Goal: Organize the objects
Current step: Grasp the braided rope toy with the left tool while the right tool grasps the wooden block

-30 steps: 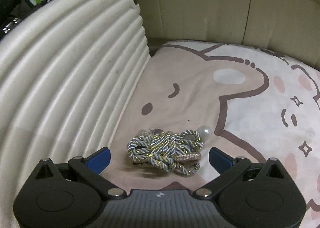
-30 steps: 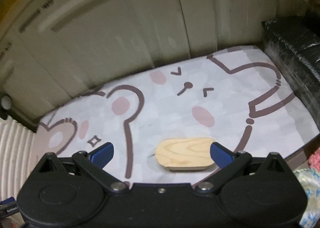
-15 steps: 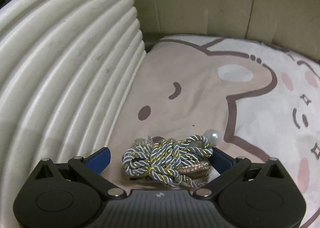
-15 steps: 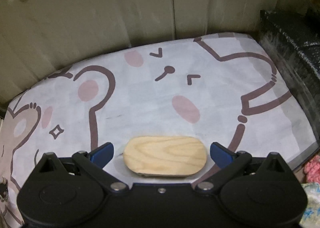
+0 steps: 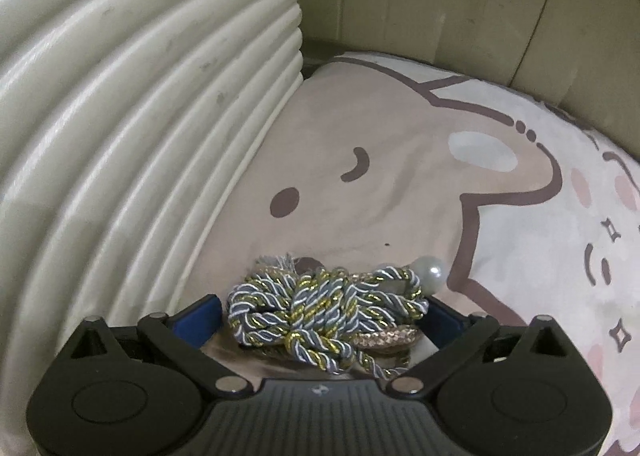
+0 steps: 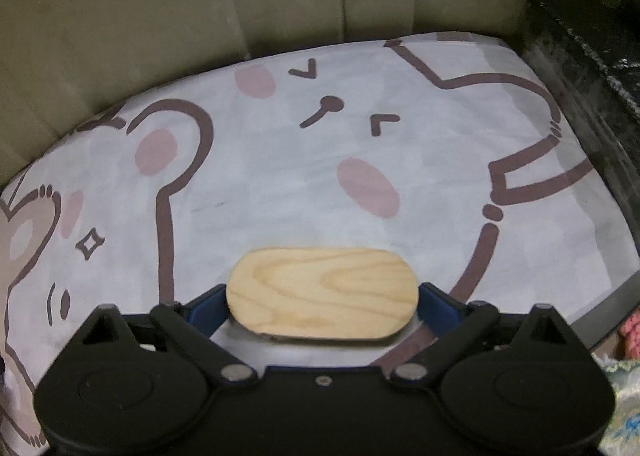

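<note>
Closing on both at once works only if each pick stays centred. The left gripper [image 5: 324, 316] straddles the knotted cord bundle [image 5: 324, 316] on the cartoon cloth [image 5: 360, 104], jaws narrowing, not visibly pressing; the right gripper [image 6: 322, 308] likewise brackets the wooden oval [image 6: 322, 292]. Squeeze the cord's thick knot (loose loops slip).

Your cartoon-bear printed cloth [image 5: 400, 144] underneath, ribbed cream board [image 5: 132, 104] along its left edge, beige cabinet panels [image 6: 200, 4] behind, black crinkled bag [image 6: 592, 68] at the right edge
</note>
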